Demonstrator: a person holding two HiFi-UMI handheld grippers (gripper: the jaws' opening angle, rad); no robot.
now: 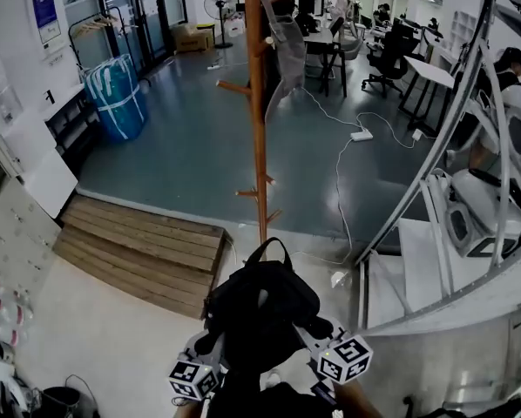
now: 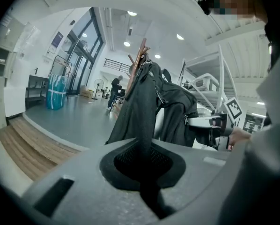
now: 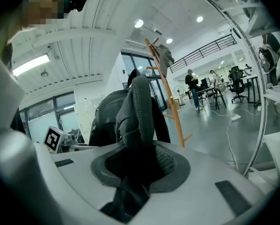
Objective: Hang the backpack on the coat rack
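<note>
I hold the black backpack (image 1: 260, 307) up in front of me, one tool on each side. My left hand-held gripper (image 2: 144, 165) is closed tight on a thin dark strap (image 2: 139, 111) of it. My right hand-held gripper (image 3: 137, 168) is clamped on a thick padded strap (image 3: 141, 109), jaws partly apart around the padding. The wooden coat rack (image 1: 257, 103) stands upright ahead of the bag on the grey floor (image 1: 191, 146), beside a wooden step (image 1: 138, 251).
</note>
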